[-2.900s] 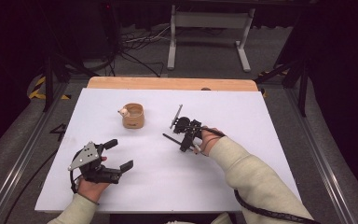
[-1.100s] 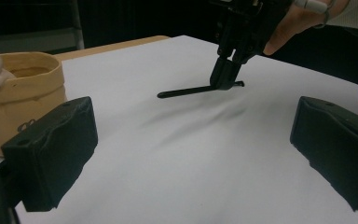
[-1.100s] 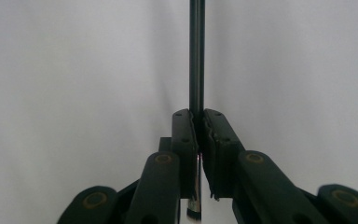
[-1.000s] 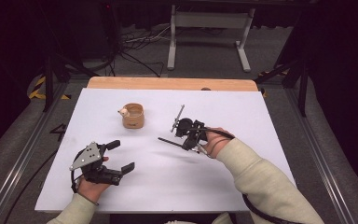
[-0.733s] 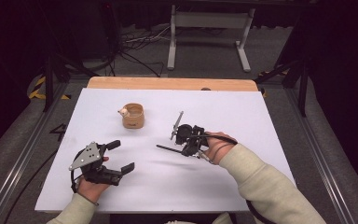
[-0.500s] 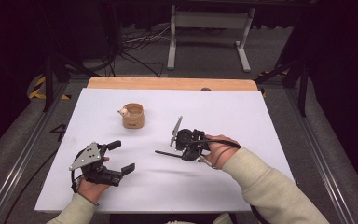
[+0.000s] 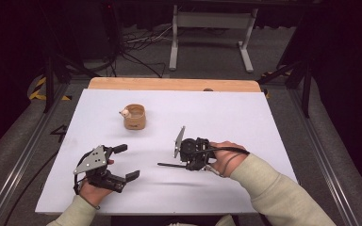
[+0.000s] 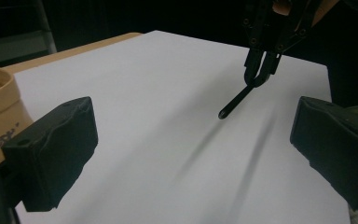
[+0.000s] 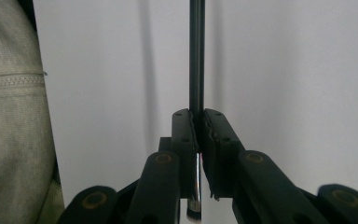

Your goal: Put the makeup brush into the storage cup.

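The right gripper [image 7: 181, 165] is clamped on a thin black brush [image 9: 196, 56]; in the right gripper view its jaws stand nearly together with the handle pinched between the pads, the long dark end running out past the fingertips and the metal ferrule and bristle end sitting back behind them, near the gripper's body. In the high view the brush sticks out level from the fingertips, above the white table [image 7: 264, 122] with its shadow below. The left gripper [image 7: 125, 162] rests on the table with its jaws spread wide and nothing between them; in the left gripper view the brush tip [image 8: 226, 111] hangs ahead of its open fingers, and the cup [image 7: 135, 117] sits beyond them and to their left. The grip looks like the weak point: the handle is slim, round and smooth, held at one narrow spot, so it could pivot or slide between the pads if the tip knocks the cup rim or the table. With so much length ahead of the fingertips, a small wrist turn swings the far end a lot, which could tip the light cup over. If a handover to the left gripper is meant, closing off-centre could lever the brush out of both grips
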Tool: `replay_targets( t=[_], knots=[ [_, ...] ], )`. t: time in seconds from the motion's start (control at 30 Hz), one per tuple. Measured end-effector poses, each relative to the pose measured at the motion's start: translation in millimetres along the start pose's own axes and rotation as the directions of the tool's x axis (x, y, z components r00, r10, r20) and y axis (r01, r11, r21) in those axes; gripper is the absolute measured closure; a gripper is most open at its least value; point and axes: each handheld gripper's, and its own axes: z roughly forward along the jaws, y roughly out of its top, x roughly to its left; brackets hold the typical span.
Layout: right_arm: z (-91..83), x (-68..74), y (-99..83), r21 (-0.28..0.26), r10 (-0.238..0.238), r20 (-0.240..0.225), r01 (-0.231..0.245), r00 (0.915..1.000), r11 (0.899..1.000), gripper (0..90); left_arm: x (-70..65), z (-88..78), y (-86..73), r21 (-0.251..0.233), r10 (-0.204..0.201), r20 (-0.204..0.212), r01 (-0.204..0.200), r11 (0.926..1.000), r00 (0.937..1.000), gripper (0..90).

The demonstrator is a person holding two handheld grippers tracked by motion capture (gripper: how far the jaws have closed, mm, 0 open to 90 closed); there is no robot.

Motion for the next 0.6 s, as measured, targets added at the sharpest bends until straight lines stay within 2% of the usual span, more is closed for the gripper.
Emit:
replay_targets(
  t=[0.17, 0.2, 0.3, 0.33, 0.4, 0.6],
  knots=[
    [1.5, 3.5, -0.5, 0.001, -0.013, -0.006, 0.013, 0.9999, 1.000, 83.4, -0.1, 3.2, 3.4, 0.024, 0.016, 0.068, -0.018, 0.9996, 0.9976, 1.8],
    [1.4, 4.1, -0.7, 0.003, -0.007, -0.007, 0.007, 1.0000, 1.000, 83.4, -0.7, 5.2, 3.6, 0.028, 0.009, 0.086, -0.011, 0.9995, 0.9963, 1.9],
    [0.9, 5.3, -1.5, 0.003, -0.013, -0.008, 0.013, 0.9999, 1.000, 83.4, -1.4, 9.0, 4.2, 0.046, 0.012, 0.120, -0.018, 0.9988, 0.9927, 2.7],
    [0.3, 5.6, -1.7, 0.003, -0.016, -0.006, 0.016, 0.9999, 1.000, 83.4, -1.4, 9.0, 4.2, 0.046, 0.012, 0.120, -0.018, 0.9988, 0.9927, 3.0],
    [-1.0, 6.9, -2.1, -0.001, -0.015, -0.006, 0.015, 0.9999, 1.000, 83.4, -1.6, 12.5, 5.5, 0.056, 0.015, 0.149, -0.023, 0.9981, 0.9887, 3.3],
    [-4.1, 11.5, -3.7, 0.001, -0.020, -0.007, 0.020, 0.9998, 1.000, 83.4, -1.8, 22.9, 8.5, 0.075, 0.022, 0.200, -0.038, 0.9964, 0.9796, 3.3]
  ],
)
